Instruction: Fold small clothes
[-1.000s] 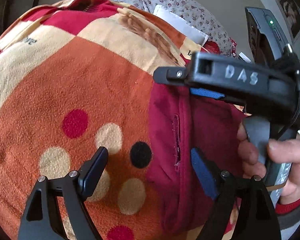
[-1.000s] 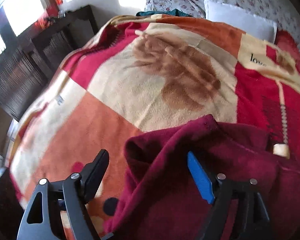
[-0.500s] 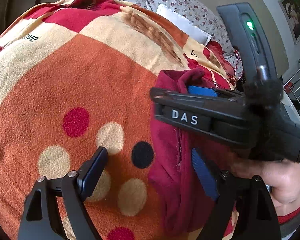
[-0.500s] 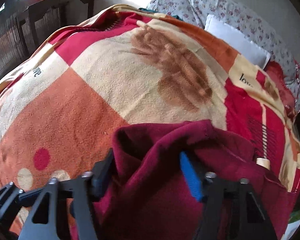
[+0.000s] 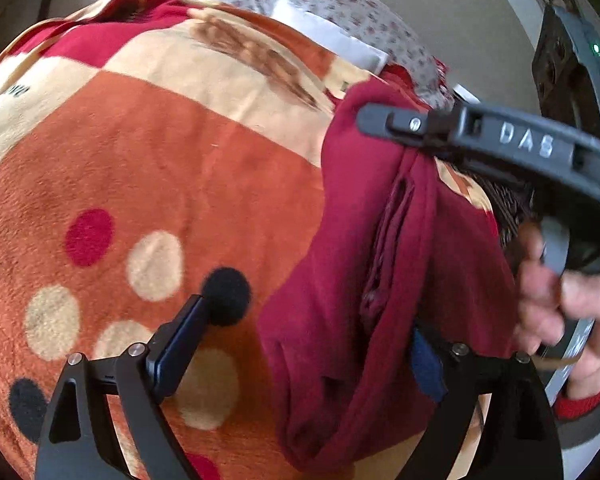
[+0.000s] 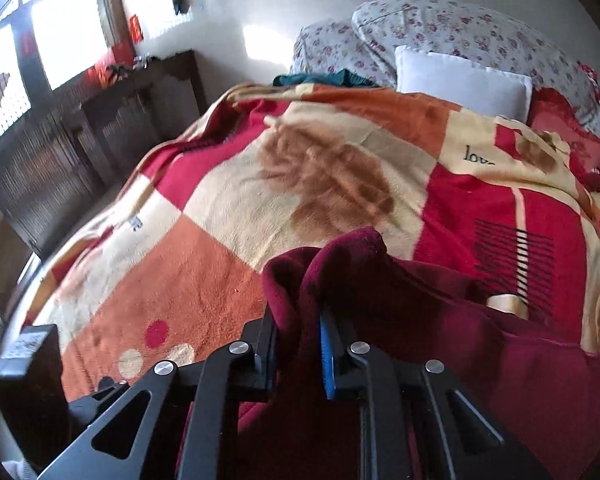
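Daylight flooded through the overexposed window (image 6: 66, 28), leaving glare on the pale back wall (image 6: 260, 36). Both fisheye views curved strongly and darkened at the edges. The person's bare hand (image 5: 560, 304) appeared motion-blurred.

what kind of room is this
Most likely a bedroom: the maroon garment lies on a bed covered by a patterned fleece blanket, with floral pillows and a white pillow at its head.
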Tool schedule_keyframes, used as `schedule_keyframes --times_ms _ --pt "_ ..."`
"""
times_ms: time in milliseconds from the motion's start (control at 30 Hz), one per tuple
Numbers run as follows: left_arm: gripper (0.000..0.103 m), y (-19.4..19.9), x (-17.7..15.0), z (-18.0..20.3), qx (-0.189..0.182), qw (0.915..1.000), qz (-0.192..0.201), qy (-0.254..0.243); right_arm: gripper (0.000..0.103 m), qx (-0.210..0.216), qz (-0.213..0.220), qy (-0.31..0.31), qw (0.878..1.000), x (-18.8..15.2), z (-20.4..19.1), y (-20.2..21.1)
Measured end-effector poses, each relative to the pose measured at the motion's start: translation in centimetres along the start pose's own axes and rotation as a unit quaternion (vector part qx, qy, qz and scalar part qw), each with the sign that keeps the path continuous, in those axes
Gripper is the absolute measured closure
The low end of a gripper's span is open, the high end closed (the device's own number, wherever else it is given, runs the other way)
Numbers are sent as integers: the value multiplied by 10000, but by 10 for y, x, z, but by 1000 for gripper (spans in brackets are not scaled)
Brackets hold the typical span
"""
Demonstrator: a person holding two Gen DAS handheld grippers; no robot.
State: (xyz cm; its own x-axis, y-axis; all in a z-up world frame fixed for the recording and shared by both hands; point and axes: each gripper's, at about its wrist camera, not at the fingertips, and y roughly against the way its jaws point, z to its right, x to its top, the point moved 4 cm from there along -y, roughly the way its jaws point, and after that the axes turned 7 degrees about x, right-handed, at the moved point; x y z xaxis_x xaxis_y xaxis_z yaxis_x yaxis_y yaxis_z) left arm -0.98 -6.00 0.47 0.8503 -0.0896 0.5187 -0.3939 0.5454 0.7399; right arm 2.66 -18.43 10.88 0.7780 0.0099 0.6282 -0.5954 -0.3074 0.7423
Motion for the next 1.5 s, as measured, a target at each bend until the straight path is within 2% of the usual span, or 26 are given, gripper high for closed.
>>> schedule_keyframes --times_ms 67,133,167,200,300,500,833,1133,1333,1400,1433,1500 --pt "15 0 -2 6 -134 9998 -62 -124 86 29 78 -35 10000 -1 4 10" --pt "41 -1 -5 12 -354 9990 -150 -208 86 124 119 -110 9998 -4 9 20" --pt "63 -1 -6 18 -558 9978 -253 -240 86 110 138 -115 9998 -5 11 25" --pt "71 0 -7 22 -628 9974 -272 -242 86 85 162 -108 9998 -7 14 30" --pt "79 10 -8 37 -466 9981 -80 -401 87 46 254 -86 9996 -9 20 50" --pt "81 38 -6 88 -391 9961 230 -763 87 -121 500 -7 9987 -9 37 100" --pt "81 46 -2 190 -504 9862 182 -1568 87 -569 810 -268 9947 -30 96 176" --pt "81 13 -33 279 -384 9731 -31 -2272 87 -744 1007 -812 9888 -69 171 213" --pt "81 -32 -55 310 -112 9715 -250 -2354 87 -901 751 -1288 9847 -102 225 186" --pt "76 -45 -62 314 -61 9720 -371 -2321 84 -793 712 -1529 9825 -113 241 176" --pt "73 -47 -65 315 -96 9726 -391 -2288 76 -811 781 -1708 9788 -119 249 177" --pt "54 -40 -70 315 -273 9725 -393 -2280 74 -840 949 -1955 9725 -129 258 194"
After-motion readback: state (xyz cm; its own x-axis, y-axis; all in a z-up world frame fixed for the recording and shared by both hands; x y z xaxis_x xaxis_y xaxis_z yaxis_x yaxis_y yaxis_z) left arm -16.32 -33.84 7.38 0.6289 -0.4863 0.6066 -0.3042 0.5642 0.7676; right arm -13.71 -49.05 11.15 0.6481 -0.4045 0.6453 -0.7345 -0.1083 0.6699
